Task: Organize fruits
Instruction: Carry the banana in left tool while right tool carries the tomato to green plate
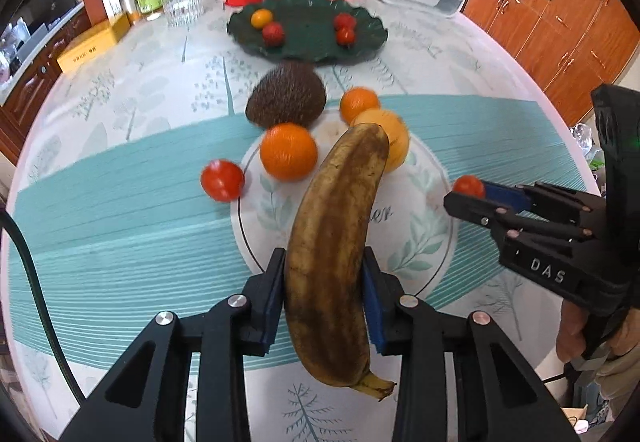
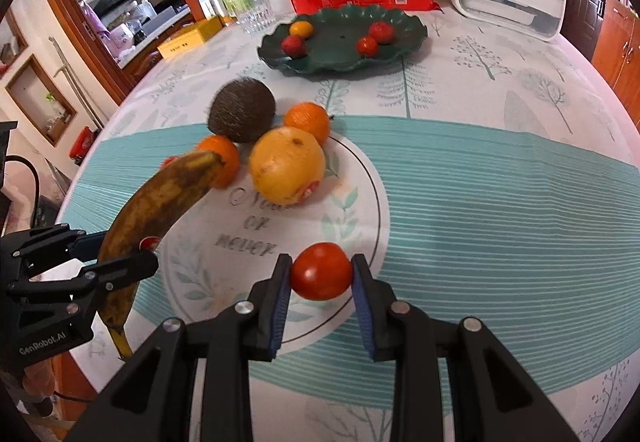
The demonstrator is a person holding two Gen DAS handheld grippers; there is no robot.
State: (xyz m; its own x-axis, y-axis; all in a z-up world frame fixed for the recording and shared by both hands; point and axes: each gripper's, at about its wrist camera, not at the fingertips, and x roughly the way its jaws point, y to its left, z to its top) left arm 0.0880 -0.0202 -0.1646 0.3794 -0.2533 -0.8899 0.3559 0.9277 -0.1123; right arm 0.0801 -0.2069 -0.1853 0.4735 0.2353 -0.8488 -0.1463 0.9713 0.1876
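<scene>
Right up close at the bottom middle of the left wrist view, the left tool (image 1: 325, 284) is clamped on a brown, spotty banana (image 1: 338, 242). Its blue pads press both sides of the banana, which hangs up off the surface (image 1: 120, 209) w/ its stem end low in the frame.

Bottom middle of the right wrist view, the right tool (image 2: 322, 278) is clamped on a red tomato (image 2: 321, 271), also lifted up.

Behind those, in the middle of both frames, more fruit sits in a bunch on the teal mat: a big yellow-orange fruit (image 2: 287, 165), two oranges (image 2: 308, 121) (image 2: 222, 157), a brown fuzzy thing (image 2: 241, 109) that looks like a coconut, and one more red tomato (image 1: 222, 180) at mid left of the left wrist view.

Farther back, top middle, is a dark green leaf-shaped plate (image 2: 400, 53). It has four small fruits on it already: a little yellow one (image 2: 301, 29) & three red ones.

So the job looks approx. part done. Four are on the plate, two are in the tools and prob. go there next, and five are left on the mat.
</scene>
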